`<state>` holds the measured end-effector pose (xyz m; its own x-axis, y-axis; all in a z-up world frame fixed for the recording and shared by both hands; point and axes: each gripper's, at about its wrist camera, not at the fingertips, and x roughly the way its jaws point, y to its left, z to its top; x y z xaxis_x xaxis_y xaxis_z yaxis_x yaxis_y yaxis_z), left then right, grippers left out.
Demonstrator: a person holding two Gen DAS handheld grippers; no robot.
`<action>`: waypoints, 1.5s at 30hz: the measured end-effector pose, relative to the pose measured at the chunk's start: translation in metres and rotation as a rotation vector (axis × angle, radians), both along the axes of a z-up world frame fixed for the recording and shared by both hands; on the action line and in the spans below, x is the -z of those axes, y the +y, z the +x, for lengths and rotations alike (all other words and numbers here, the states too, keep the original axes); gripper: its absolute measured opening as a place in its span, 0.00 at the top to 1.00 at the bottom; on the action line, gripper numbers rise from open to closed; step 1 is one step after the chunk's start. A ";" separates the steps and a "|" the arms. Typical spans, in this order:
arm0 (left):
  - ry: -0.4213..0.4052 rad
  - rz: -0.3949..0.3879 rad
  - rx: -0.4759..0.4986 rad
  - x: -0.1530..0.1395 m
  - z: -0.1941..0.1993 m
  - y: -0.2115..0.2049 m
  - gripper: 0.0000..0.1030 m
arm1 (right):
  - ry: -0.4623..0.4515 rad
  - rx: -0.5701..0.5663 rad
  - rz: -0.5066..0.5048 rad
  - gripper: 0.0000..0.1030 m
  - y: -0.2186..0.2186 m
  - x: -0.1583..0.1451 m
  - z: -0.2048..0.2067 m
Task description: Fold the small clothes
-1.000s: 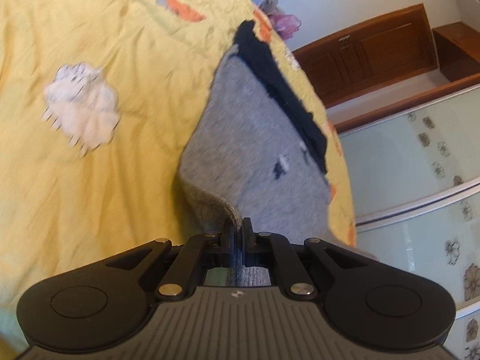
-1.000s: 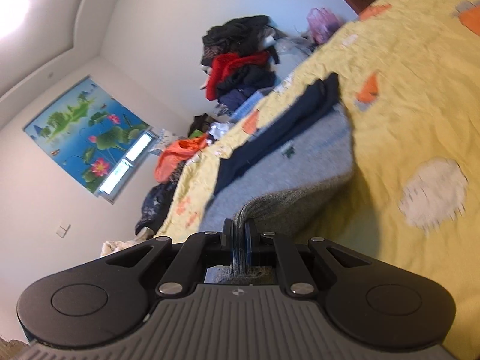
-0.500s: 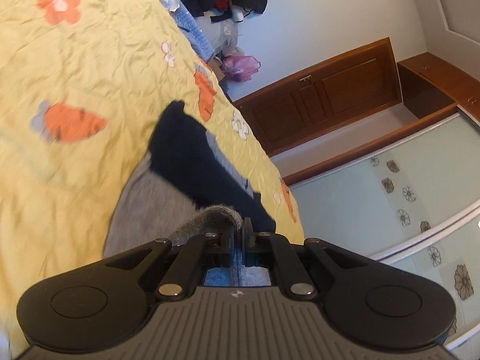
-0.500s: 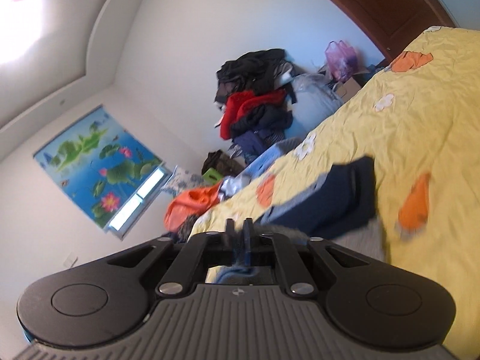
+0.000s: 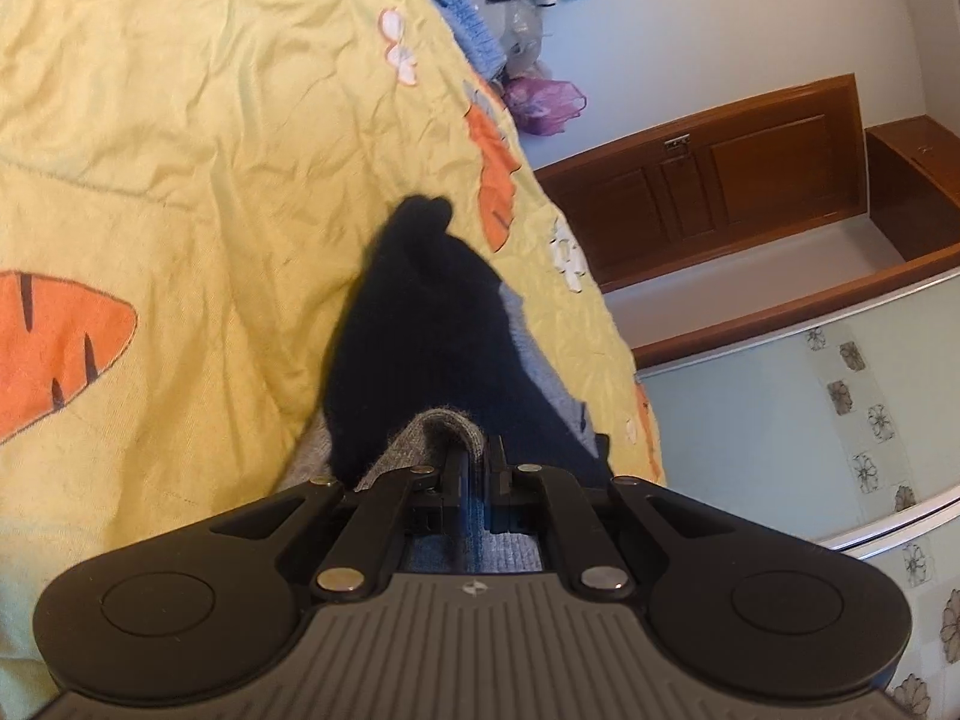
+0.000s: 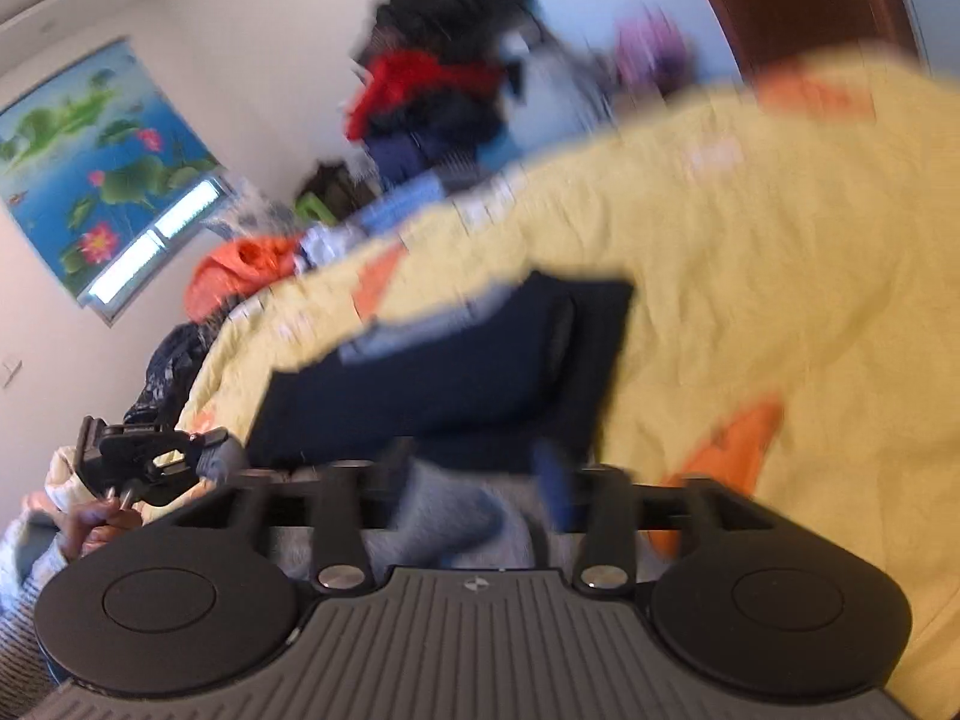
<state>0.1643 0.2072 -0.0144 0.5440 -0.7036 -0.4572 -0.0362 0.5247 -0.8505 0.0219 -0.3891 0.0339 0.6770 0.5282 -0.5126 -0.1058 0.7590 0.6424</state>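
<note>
Left claw (image 5: 478, 457): pressed together, pinching the grey hem of the sweater (image 5: 420, 330). Right claw (image 6: 474, 480): jaws opening, grey knit loose between them. The sweater lies folded on the bedspread (image 5: 210, 150), near the bed's edge.

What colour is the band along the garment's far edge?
Dark navy, almost black, on the grey garment; clearest in the left wrist view.

Both cams sit right on the grippers, looking forward and a bit down, super close to the yellow bedspread (image 5: 180, 120). Left one faces the wooden door (image 5: 720, 180), right one faces the window poster (image 6: 90, 168). Both catch the dark garment (image 5: 420, 312) and the clothes pile (image 6: 444, 60).
</note>
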 end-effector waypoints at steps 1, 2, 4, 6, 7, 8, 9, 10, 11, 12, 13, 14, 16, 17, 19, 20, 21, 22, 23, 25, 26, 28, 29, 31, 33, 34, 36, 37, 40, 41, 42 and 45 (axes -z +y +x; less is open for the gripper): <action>0.005 -0.004 0.004 0.003 -0.001 0.000 0.96 | -0.035 -0.053 -0.019 0.10 0.006 -0.001 0.002; 0.008 -0.001 0.006 0.005 -0.003 0.001 0.96 | -0.084 -0.103 -0.115 0.08 0.016 -0.006 0.003; 0.009 0.023 0.007 0.006 -0.006 0.005 0.96 | -0.153 -0.184 -0.342 0.07 0.040 -0.015 0.007; 0.015 0.022 0.001 0.007 -0.008 0.009 0.96 | -0.176 -0.307 -0.423 0.07 0.053 -0.012 0.019; 0.013 0.027 -0.001 0.006 -0.009 0.011 0.96 | -0.174 -0.339 -0.449 0.08 0.058 -0.009 0.025; 0.013 0.026 -0.002 0.006 -0.010 0.011 0.96 | -0.162 -0.387 -0.449 0.12 0.062 -0.005 0.032; 0.014 0.028 -0.004 0.007 -0.011 0.012 0.96 | -0.152 -0.443 -0.426 0.16 0.065 -0.001 0.037; 0.014 0.031 -0.004 0.007 -0.012 0.012 0.96 | -0.151 -0.482 -0.412 0.38 0.068 0.003 0.038; 0.015 0.030 -0.004 0.007 -0.013 0.012 0.96 | -0.132 -0.507 -0.421 0.85 0.074 0.008 0.041; 0.016 0.026 -0.007 0.007 -0.014 0.012 0.96 | -0.104 -0.522 -0.446 0.87 0.081 0.013 0.042; 0.016 0.020 -0.011 0.007 -0.016 0.013 0.96 | -0.113 -0.521 -0.456 0.87 0.085 0.013 0.040; 0.016 0.013 -0.012 0.007 -0.018 0.013 0.96 | -0.118 -0.510 -0.449 0.88 0.087 0.013 0.037; 0.010 0.003 -0.016 0.004 -0.021 0.012 0.96 | -0.142 -0.465 -0.455 0.88 0.091 0.006 0.029; 0.002 -0.005 -0.018 0.001 -0.023 0.012 0.96 | -0.152 -0.442 -0.460 0.88 0.091 0.004 0.024; -0.022 -0.024 -0.025 -0.006 -0.026 0.013 0.96 | -0.174 -0.398 -0.465 0.89 0.088 -0.006 0.016; -0.032 -0.032 -0.031 -0.011 -0.026 0.013 0.96 | -0.185 -0.369 -0.464 0.89 0.085 -0.012 0.015; -0.046 -0.040 -0.034 -0.017 -0.026 0.014 0.96 | -0.197 -0.343 -0.454 0.89 0.082 -0.018 0.014; -0.056 -0.043 -0.038 -0.022 -0.024 0.014 0.96 | -0.212 -0.316 -0.442 0.89 0.079 -0.024 0.014; -0.066 -0.047 -0.038 -0.028 -0.021 0.014 0.96 | -0.221 -0.293 -0.431 0.89 0.076 -0.030 0.016; -0.089 -0.040 -0.038 -0.040 -0.012 0.010 0.96 | -0.234 -0.246 -0.423 0.89 0.070 -0.040 0.025; -0.095 -0.038 -0.038 -0.044 -0.005 0.009 0.96 | -0.238 -0.222 -0.415 0.89 0.065 -0.043 0.032; -0.104 -0.039 -0.050 -0.049 0.011 0.006 0.96 | -0.239 -0.175 -0.406 0.89 0.057 -0.046 0.051; -0.107 -0.045 -0.054 -0.051 0.019 0.005 0.96 | -0.244 -0.156 -0.397 0.89 0.052 -0.047 0.062; -0.117 -0.042 -0.068 -0.053 0.037 0.002 0.96 | -0.237 -0.125 -0.376 0.89 0.041 -0.045 0.083; -0.117 -0.052 -0.082 -0.051 0.054 0.001 0.96 | -0.230 -0.097 -0.367 0.89 0.031 -0.041 0.103; -0.115 -0.050 -0.090 -0.049 0.063 0.001 0.96 | -0.223 -0.084 -0.364 0.89 0.027 -0.039 0.114; -0.103 -0.044 -0.098 -0.043 0.080 -0.001 0.96 | -0.212 -0.062 -0.359 0.89 0.018 -0.032 0.132; -0.093 -0.035 -0.104 -0.040 0.087 -0.001 0.96 | -0.202 -0.052 -0.349 0.89 0.013 -0.027 0.141; -0.074 -0.021 -0.113 -0.031 0.112 -0.003 0.96 | -0.181 -0.030 -0.347 0.89 0.005 -0.013 0.160; -0.067 -0.013 -0.118 -0.027 0.120 -0.004 0.96 | -0.166 -0.021 -0.350 0.89 0.004 -0.007 0.168; -0.060 0.002 -0.126 -0.023 0.127 -0.004 0.96 | -0.150 -0.017 -0.360 0.89 0.005 0.000 0.175; -0.009 0.038 -0.125 -0.004 0.148 -0.004 0.95 | -0.115 -0.002 -0.426 0.89 0.011 0.019 0.191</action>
